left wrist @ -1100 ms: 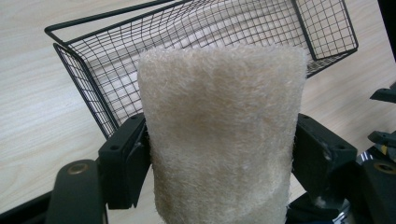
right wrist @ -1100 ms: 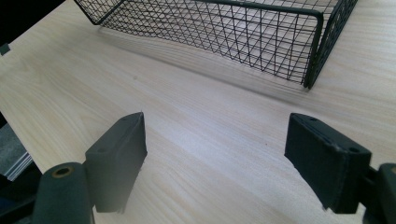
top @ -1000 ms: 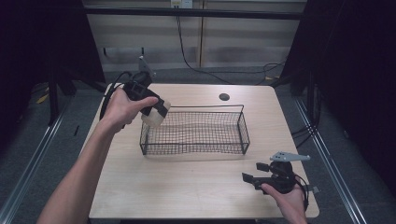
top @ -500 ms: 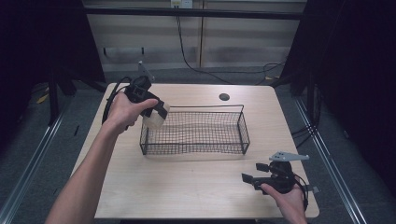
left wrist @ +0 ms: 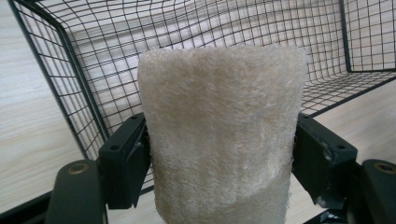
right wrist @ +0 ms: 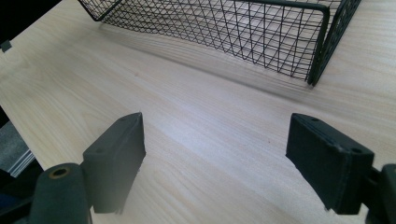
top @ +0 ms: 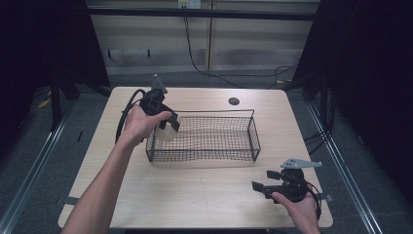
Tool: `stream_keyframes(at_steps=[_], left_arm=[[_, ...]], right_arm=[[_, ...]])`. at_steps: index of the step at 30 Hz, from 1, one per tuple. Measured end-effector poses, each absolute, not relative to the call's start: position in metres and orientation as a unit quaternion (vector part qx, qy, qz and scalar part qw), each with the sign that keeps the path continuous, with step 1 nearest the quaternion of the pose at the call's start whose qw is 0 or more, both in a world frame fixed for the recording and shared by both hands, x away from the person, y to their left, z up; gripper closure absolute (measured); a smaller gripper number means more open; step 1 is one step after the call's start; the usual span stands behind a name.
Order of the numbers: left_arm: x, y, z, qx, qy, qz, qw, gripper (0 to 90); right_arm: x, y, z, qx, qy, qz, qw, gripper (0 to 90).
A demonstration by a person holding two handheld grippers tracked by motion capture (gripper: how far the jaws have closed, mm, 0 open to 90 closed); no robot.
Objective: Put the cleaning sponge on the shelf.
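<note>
Pale wood table under me, dark room around it, grey floor and cables beyond the far edge. One container on the table: a black wire basket, long and shallow, sitting near the middle. Through its mesh I am seeing bare tabletop across the floor of it; nothing is lying on the basket floor that I can make out.

My left gripper is hanging at the basket's left end, over the near-left corner. Its jaws are standing about half apart and pressing on a cream fibrous roll, one pad on each side of it. The roll is looking like a coarse, fuzzy cylinder, standing upright between the pads in the left gripper view. In the high view the roll is sitting right at the basket's left wall, at about rim level; whether its lower end is already inside the mesh or just above it, I cannot tell. Behind it in the left gripper view, the basket's corner and far wall are running off to the right.

My right gripper is lying low on the table at the near-right, well apart from the basket. Its jaws are standing wide and gripping nothing, bare wood between them. Ahead of them the basket's corner is showing.
</note>
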State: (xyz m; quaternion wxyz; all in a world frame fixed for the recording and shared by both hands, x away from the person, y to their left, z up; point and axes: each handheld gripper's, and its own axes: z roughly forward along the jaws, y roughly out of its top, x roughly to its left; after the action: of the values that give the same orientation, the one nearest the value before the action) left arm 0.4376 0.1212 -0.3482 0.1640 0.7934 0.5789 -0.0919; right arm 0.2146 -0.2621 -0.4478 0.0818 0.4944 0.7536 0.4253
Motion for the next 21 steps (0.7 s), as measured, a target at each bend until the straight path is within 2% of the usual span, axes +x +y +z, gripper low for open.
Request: stream_keyframes(at_steps=[12, 21], left_arm=[[0.436, 0.115, -0.367, 0.793, 0.586, -0.092, 0.139, 27.3], [0.435, 0.112, -0.375, 0.797, 0.588, -0.073, 0.118, 27.3]], right_arm=[[0.214, -0.262, -0.448, 0.496, 0.753, 0.425, 0.082, 19.4], [0.214, -0.262, -0.448, 0.495, 0.753, 0.426, 0.083, 19.4]])
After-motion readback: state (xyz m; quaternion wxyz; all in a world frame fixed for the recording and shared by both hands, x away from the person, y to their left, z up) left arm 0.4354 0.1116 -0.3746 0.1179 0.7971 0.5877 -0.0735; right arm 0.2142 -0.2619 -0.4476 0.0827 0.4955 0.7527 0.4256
